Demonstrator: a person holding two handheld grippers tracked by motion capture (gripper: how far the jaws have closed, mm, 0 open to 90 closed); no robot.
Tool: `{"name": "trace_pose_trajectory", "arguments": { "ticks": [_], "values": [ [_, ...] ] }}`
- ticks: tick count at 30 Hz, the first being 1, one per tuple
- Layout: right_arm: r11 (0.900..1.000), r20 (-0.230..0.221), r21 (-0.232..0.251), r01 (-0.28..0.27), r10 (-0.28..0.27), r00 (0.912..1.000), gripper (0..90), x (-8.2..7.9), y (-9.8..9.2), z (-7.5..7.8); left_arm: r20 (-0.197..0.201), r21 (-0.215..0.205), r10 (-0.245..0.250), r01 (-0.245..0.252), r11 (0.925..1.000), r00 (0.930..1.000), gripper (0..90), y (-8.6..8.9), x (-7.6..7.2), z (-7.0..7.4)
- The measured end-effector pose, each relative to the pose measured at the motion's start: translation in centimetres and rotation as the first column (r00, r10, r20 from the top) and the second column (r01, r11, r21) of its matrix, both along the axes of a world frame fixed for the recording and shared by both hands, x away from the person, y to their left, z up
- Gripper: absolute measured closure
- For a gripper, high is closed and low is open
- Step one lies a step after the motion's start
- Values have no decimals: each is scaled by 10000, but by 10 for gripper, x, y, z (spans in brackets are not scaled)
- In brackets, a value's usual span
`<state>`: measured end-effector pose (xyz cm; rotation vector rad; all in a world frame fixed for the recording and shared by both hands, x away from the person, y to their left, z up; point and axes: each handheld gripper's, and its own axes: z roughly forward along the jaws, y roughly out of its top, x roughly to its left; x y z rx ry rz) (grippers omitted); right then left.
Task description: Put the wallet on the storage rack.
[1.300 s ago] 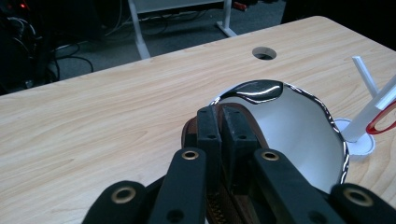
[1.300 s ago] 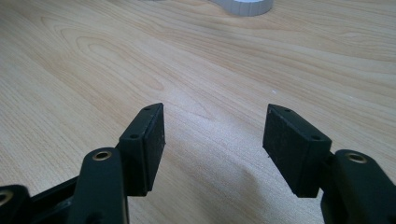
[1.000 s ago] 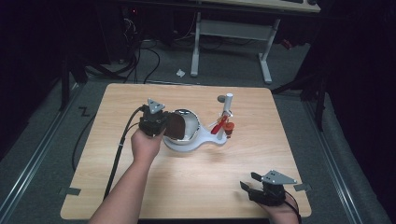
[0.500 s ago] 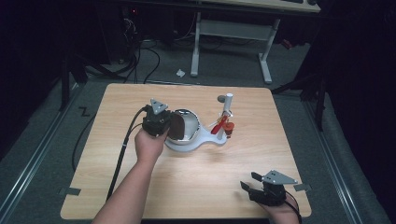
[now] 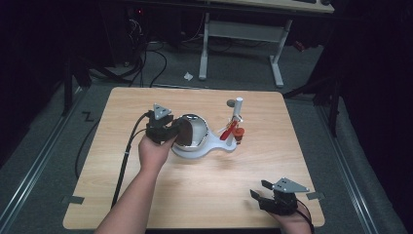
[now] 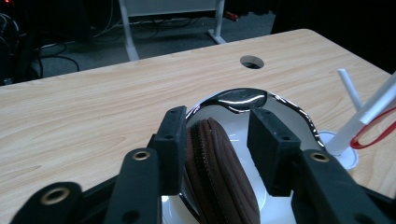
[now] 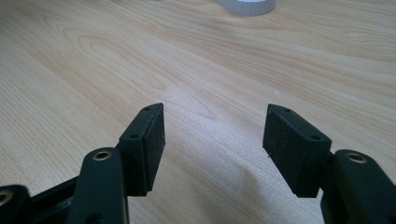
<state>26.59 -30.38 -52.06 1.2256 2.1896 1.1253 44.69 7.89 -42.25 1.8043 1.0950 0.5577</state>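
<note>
My left gripper [image 5: 171,130] sits at the nine o'clock side of the bowl [image 5: 197,131], near the middle of the bench [image 5: 204,195]. Its jaws have just been opening, and the brown pouch [image 6: 219,182] stands on edge between them: in the left gripper view the left pad lies against the pouch's zipped side, while the right pad stands clear of it with a gap, so the grip is released. The pouch rests in the shiny bowl, leaning at its nine o'clock wall. The bowl sits on a white base [image 5: 199,152], and at the base's three o'clock end a white post [image 5: 237,108] rises with a red piece [image 5: 233,131] at its foot. My right gripper [image 5: 265,192] waits at the bench's five o'clock corner, well apart from the bowl, its jaws spread wide over bare wood with nothing between them.
</note>
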Motion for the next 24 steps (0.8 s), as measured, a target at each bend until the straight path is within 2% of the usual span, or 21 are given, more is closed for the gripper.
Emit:
{"name": "trace_pose_trajectory", "arguments": {
  "ticks": [5, 9, 13, 20, 24],
  "values": [
    [10000, -3, -18, -21, 21, 10000, 393, 0, 0, 0, 129, 53, -36, 36, 10000, 9999, 512, 6, -5, 5],
    [10000, -11, -38, -16, 16, 10000, 394, 0, 0, 0, -102, -78, -283, 283, 9996, 9995, 455, 12, -6, 6],
    [10000, -27, -30, 6, -6, 10000, 393, 0, 1, 0, -34, -2, -314, 314, 9995, 9995, 413, 19, -11, 5],
    [10000, -47, -33, 11, -11, 10000, 396, 1, 1, -1, 314, -177, -224, 230, 9996, 9993, 368, 32, -26, 0],
    [10000, -46, -39, -4, 4, 10000, 399, 0, 1, -1, 318, -438, -311, 325, 9985, 9990, 355, 41, -36, -5]
  ]
}}
